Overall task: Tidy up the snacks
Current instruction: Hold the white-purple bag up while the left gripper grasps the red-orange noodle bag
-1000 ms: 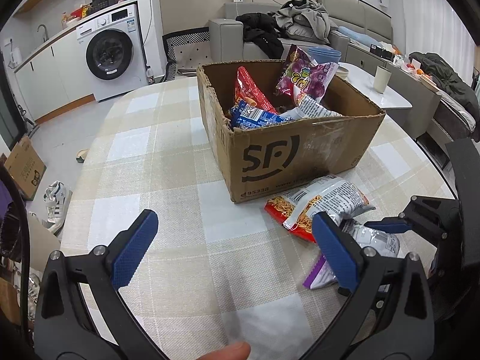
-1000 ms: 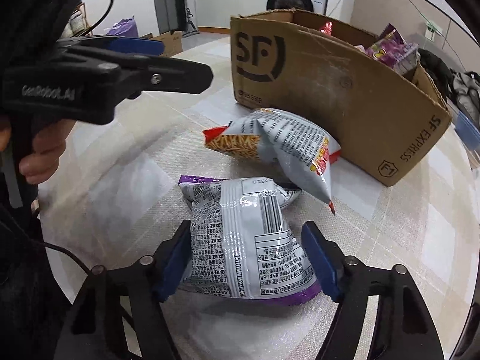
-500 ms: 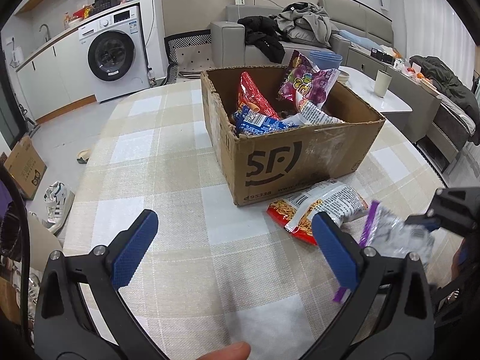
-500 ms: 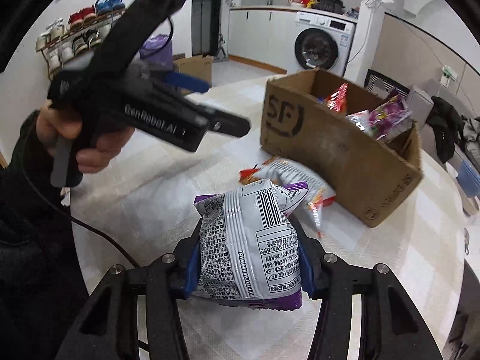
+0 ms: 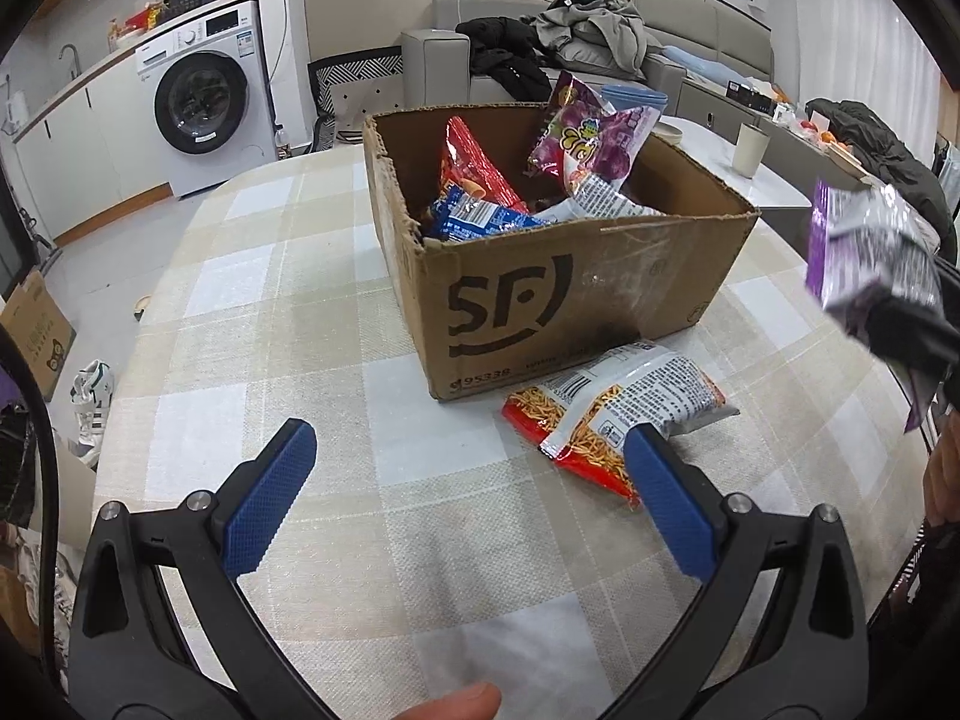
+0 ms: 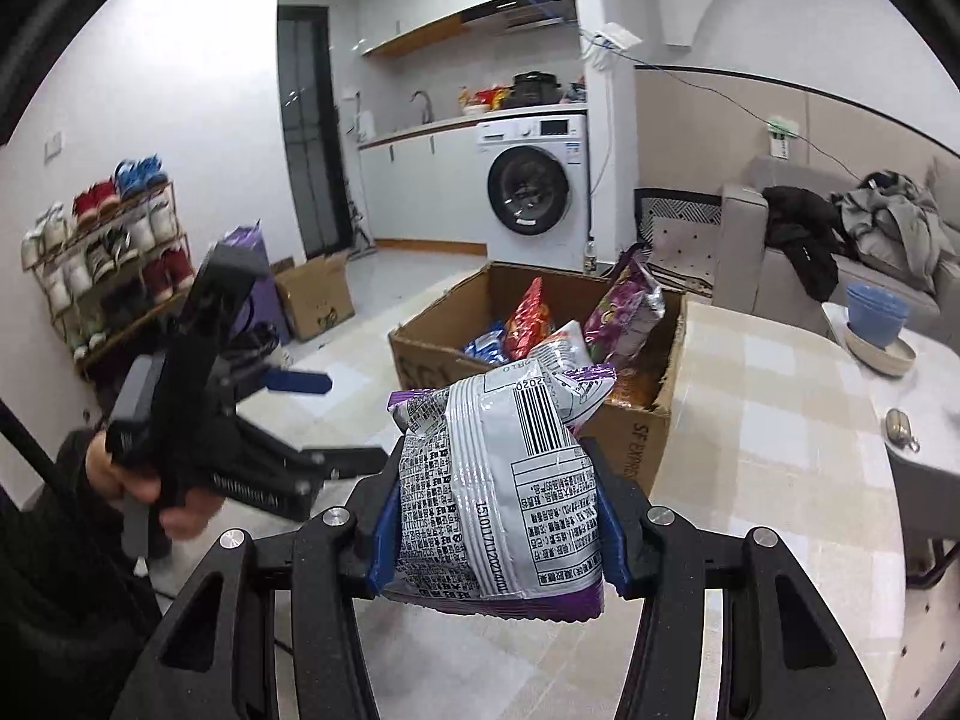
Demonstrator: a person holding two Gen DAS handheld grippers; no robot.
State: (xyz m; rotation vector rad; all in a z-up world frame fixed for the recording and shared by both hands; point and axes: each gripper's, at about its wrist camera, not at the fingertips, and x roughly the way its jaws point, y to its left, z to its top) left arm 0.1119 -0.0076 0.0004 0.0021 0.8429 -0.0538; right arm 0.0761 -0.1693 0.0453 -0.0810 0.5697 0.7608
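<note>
My right gripper (image 6: 498, 531) is shut on a silver and purple snack bag (image 6: 501, 480) and holds it in the air, near the cardboard box (image 6: 636, 450). The same bag shows at the right edge of the left wrist view (image 5: 864, 258). The open box (image 5: 570, 300) holds several snack packs, red, blue and purple. A red and silver snack bag (image 5: 612, 408) lies on the checked tablecloth against the box's front. My left gripper (image 5: 462, 501) is open and empty above the table, in front of the box.
The round table (image 5: 270, 324) has a beige checked cloth. A second table with a cup (image 5: 750, 150) and blue bowls (image 6: 876, 312) stands to the right. A washing machine (image 5: 204, 102), sofa and shoe rack (image 6: 102, 270) surround the area.
My right gripper closed on the silver and purple bag, lifted it off the table and carried it up beside the box. The left gripper stayed open, drifting slightly nearer the box.
</note>
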